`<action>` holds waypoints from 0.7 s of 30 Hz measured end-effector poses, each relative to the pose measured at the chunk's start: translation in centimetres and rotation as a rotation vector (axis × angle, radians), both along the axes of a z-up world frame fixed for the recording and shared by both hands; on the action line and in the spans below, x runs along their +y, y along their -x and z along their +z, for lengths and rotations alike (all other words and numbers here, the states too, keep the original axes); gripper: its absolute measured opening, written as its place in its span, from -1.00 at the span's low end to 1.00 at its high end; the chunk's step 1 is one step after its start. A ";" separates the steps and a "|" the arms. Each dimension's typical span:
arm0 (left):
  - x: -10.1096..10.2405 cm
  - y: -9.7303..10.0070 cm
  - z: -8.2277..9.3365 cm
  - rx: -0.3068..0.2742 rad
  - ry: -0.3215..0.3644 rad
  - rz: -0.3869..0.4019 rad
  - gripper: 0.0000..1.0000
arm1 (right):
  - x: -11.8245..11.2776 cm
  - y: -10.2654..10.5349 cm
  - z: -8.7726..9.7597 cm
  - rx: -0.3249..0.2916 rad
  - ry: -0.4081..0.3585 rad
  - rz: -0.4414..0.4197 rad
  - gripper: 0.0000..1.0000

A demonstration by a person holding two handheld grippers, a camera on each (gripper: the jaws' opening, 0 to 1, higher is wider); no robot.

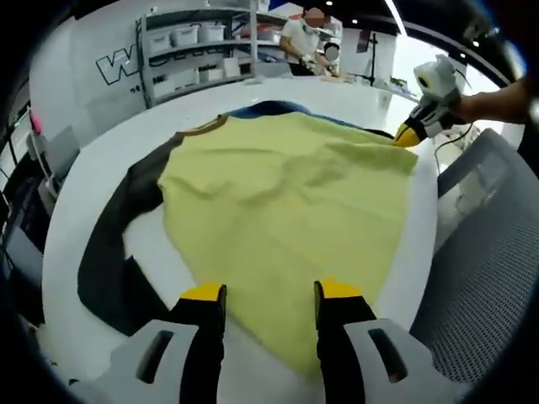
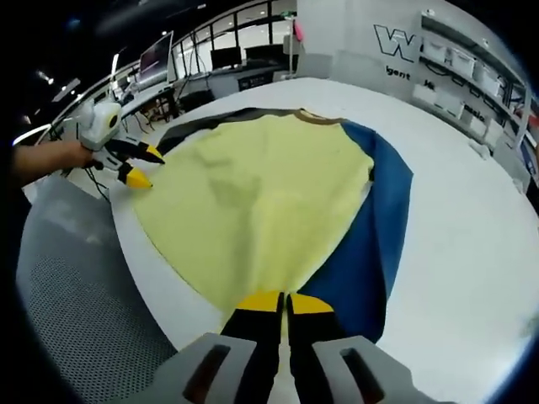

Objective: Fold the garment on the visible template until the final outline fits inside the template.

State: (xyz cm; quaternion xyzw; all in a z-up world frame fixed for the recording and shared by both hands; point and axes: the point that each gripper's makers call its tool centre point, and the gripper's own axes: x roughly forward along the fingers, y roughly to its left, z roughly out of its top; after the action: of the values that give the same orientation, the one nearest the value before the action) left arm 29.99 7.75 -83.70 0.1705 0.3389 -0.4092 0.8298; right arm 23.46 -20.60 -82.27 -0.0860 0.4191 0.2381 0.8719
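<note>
Left gripper view: the yellow garment [image 1: 286, 210] is seen spread flat on the white desk [image 1: 101, 210], with the left gripper [image 1: 268, 295] held apart just above its near hem. In the right gripper view, the right gripper [image 2: 285, 305] is seen closed, apparently pinching the garment's edge, beside the blue template [image 2: 370, 244] partly covered by the fabric.

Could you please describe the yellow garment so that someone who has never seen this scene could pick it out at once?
Start from the big white table. Spread flat across its near part lies the yellow garment, with a brown-trimmed neckline at its far end. It is the only pale yellow thing there, lying over a dark template and a blue panel that show at its two sides.
</note>
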 end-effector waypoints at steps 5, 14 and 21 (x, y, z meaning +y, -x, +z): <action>0.1 0.2 -0.2 0.002 -0.010 -0.006 -0.16 | -0.2 1.2 -1.4 0.046 0.014 0.010 -1.00; 0.5 0.1 -0.3 0.002 -0.003 -0.004 -0.12 | -1.2 1.5 -2.4 0.063 0.022 -0.021 -1.00; 1.5 0.8 -0.3 0.016 -0.031 -0.016 -0.12 | -1.0 1.6 -2.4 0.072 0.030 -0.008 -1.00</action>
State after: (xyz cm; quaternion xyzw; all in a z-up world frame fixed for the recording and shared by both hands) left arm 29.22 9.29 -84.02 0.1828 0.3506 -0.4119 0.8210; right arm 21.88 -21.63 -84.69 -0.0888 0.4543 0.2312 0.8557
